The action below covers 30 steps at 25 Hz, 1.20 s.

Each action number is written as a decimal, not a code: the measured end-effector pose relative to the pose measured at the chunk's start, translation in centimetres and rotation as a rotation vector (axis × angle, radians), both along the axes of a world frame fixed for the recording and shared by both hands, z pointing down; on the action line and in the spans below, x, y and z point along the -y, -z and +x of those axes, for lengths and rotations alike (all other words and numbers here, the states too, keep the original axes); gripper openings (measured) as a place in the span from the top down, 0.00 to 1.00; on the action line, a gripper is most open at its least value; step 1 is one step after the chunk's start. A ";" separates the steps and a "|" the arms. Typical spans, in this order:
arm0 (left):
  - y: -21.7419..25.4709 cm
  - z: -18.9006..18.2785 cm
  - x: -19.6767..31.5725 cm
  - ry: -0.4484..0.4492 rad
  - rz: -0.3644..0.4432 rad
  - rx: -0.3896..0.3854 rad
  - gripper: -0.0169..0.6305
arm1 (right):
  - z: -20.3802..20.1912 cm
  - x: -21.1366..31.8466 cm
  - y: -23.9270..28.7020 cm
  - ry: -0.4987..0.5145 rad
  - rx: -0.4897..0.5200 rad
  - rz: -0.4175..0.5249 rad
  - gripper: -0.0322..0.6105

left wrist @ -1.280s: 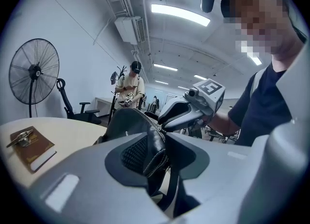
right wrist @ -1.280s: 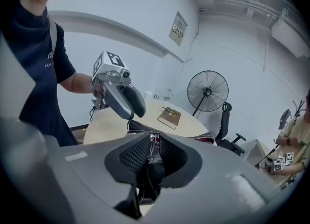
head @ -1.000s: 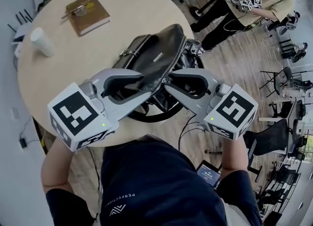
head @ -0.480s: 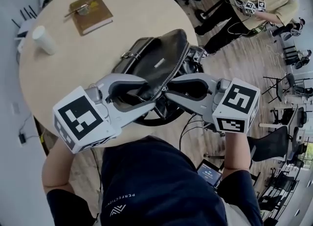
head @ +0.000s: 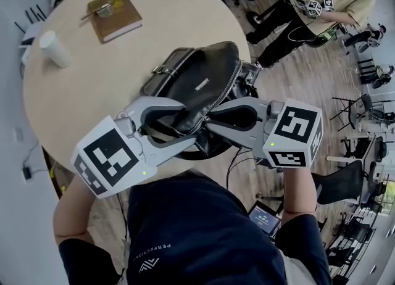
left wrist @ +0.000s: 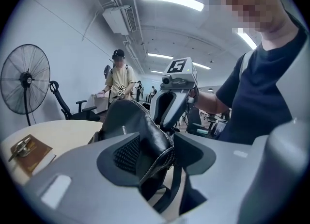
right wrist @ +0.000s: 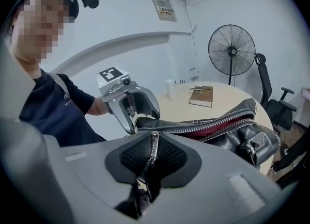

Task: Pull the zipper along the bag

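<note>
The black bag [head: 197, 80] lies on the round table [head: 80, 111], out toward its 4 o'clock edge, with its zipper [right wrist: 213, 123] partly open and a red lining showing. My right gripper [right wrist: 152, 156] comes in at the bag's 6 o'clock end. Its jaws have just been closing and now pinch the metal zipper pull [right wrist: 153, 145] between the pads. My left gripper [left wrist: 157, 151] sits just at 9 o'clock of it. Its jaws have just been opening and stand wide apart. The bag's leather end lies loosely between them, against one pad. A brown book [head: 113, 16] rests at the table's 12 o'clock and a white cup [head: 54, 50] at 10 o'clock.
</note>
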<state>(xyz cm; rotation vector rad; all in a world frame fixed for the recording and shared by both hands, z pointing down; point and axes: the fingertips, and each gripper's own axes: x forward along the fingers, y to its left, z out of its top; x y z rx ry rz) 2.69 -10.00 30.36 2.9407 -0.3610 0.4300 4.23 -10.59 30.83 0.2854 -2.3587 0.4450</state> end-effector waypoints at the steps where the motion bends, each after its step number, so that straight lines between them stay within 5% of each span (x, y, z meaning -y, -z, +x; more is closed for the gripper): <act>1: -0.2 0.0 0.1 0.005 0.014 0.011 0.61 | -0.1 0.0 0.1 -0.001 -0.006 0.019 0.86; 13: -0.1 0.1 0.4 0.017 0.029 0.005 0.65 | -0.1 -0.2 1.2 0.018 -0.261 0.393 0.88; 30: -0.1 0.2 0.4 -0.006 -0.013 -0.014 0.68 | 0.0 -0.5 2.3 -0.047 -0.140 0.388 0.93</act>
